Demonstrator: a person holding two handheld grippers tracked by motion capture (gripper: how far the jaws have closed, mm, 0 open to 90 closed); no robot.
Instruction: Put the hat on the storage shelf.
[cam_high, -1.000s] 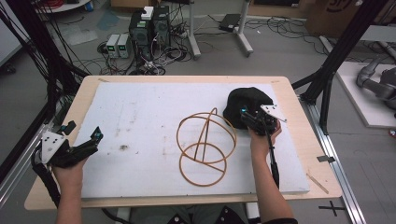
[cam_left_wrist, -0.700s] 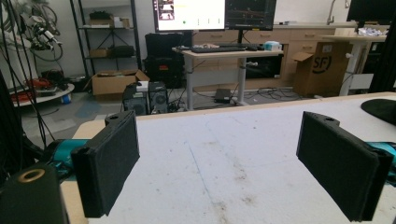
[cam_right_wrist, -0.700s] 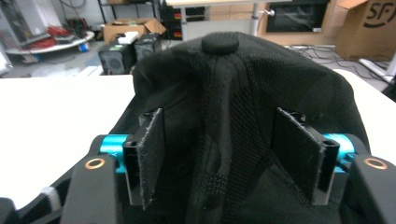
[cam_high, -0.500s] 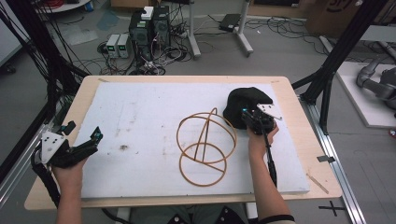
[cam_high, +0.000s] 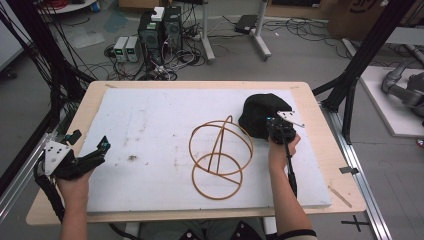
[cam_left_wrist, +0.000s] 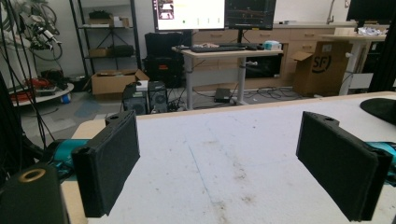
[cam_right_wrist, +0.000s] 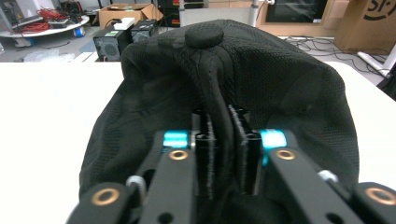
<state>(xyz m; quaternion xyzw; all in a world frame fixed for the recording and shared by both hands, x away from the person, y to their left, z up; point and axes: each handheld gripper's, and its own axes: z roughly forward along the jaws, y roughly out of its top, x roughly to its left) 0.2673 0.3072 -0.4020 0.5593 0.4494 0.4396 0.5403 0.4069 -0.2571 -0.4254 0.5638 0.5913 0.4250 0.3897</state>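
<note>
A black cap (cam_high: 262, 112) lies at the right rear of the white mat (cam_high: 150, 120). My right gripper (cam_high: 276, 127) sits at the cap's near edge. Its jaws have just been closing and now pinch a fold of the cap's fabric (cam_right_wrist: 223, 119) between the pads, just below the top button (cam_right_wrist: 204, 36). Left of the cap, a wire stand of tan rings (cam_high: 220, 155) rests on the mat. My left gripper (cam_high: 97, 150) hovers over the mat's left edge, jaws wide apart with nothing between the pads (cam_left_wrist: 109, 165).
The mat covers a wooden table (cam_high: 320, 135). Black frame posts (cam_high: 360, 65) stand at the table's right and left. Computers and cables (cam_high: 157, 30) lie on the floor beyond the far edge. The mat's middle left has only stains.
My right gripper's jaws have closed onto the cap's near edge. Both hands have stayed where they were.
</note>
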